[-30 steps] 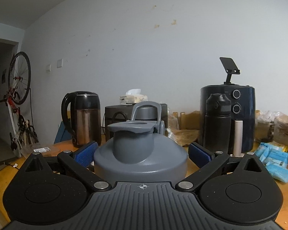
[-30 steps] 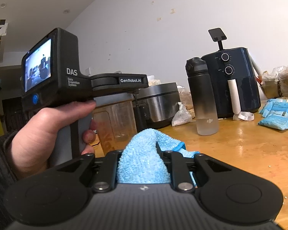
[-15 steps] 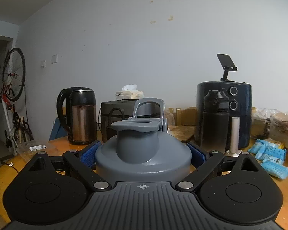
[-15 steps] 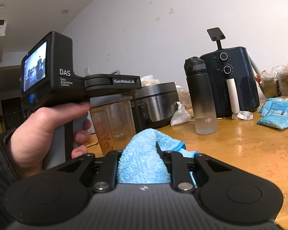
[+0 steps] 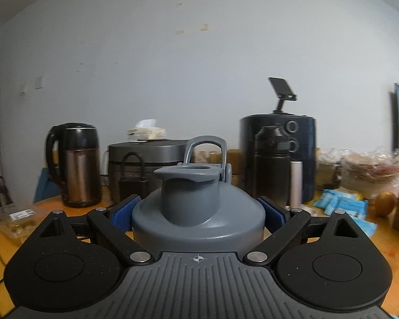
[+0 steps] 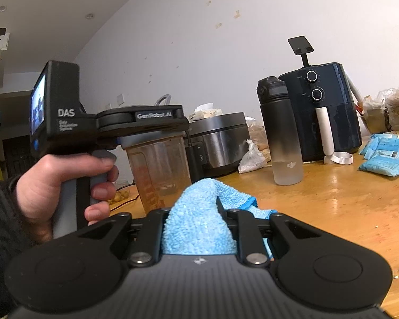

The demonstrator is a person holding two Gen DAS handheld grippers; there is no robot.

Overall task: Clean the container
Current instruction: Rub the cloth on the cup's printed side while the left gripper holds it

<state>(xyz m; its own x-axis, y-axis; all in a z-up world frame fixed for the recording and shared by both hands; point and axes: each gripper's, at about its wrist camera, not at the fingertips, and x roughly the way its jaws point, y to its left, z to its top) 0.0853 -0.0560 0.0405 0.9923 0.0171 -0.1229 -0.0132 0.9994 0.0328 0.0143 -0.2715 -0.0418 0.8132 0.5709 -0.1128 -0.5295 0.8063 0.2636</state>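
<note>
Left wrist view, left to right: kettle (image 5: 77, 164), rice cooker (image 5: 146, 164), dark bottle (image 5: 272, 164) in front of an air fryer (image 5: 303, 143), blue packets (image 5: 343, 204), all on the wooden surface (image 5: 385, 242). Centre foreground: left gripper (image 5: 198, 214), blue pads pressed on either side of the container lid (image 5: 198, 223), grey, spout and carry loop upright. Right wrist view, left to right: hand (image 6: 53, 183) on the left gripper's handle; container (image 6: 159, 170), clear, brown-stained, hanging by its lid from that gripper above the surface, just beyond the cloth (image 6: 199, 226); right gripper (image 6: 199, 228), jaws drawn together, clamped on the folded blue cloth, which bulges up between them. Risks, judged: the grip is on the lid rim only, so a sideways push from wiping could twist the container or slip it from the pads; only a fold of cloth is pinched, so dragging it over the stained wall could pull it free.
</note>
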